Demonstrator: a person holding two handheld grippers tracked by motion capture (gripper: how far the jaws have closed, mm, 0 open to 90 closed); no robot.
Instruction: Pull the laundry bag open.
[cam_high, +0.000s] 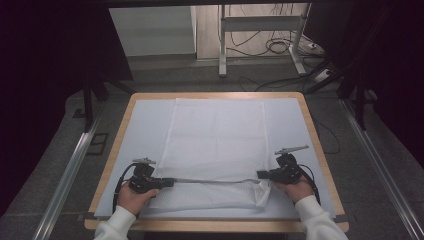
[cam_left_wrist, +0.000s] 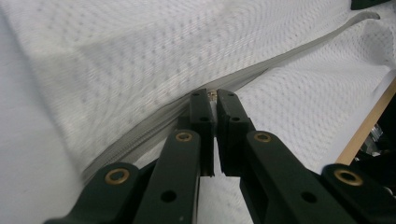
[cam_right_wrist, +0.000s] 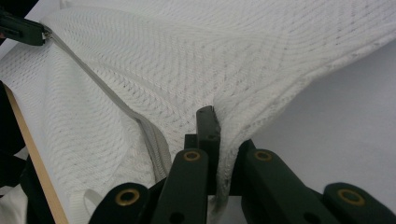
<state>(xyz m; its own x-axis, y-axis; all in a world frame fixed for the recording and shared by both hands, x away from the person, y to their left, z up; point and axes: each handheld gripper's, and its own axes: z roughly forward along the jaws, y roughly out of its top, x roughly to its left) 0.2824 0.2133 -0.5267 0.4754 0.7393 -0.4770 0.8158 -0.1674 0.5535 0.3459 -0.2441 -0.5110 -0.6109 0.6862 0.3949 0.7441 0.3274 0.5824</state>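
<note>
White mesh cloth bag (cam_high: 215, 145) — matt, dimpled weave; smooth woven zipper tape (cam_left_wrist: 280, 63); wooden table edge (cam_high: 112, 155).

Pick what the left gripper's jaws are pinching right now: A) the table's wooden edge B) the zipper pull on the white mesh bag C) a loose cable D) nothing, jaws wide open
B: in the left gripper view the left gripper has its jaws shut on the small metal zipper pull, on the zipper line of the mesh bag.

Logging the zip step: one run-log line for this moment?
left gripper: shut on zipper pull | right gripper: shut on mesh bag corner | zipper: taut between both
</note>
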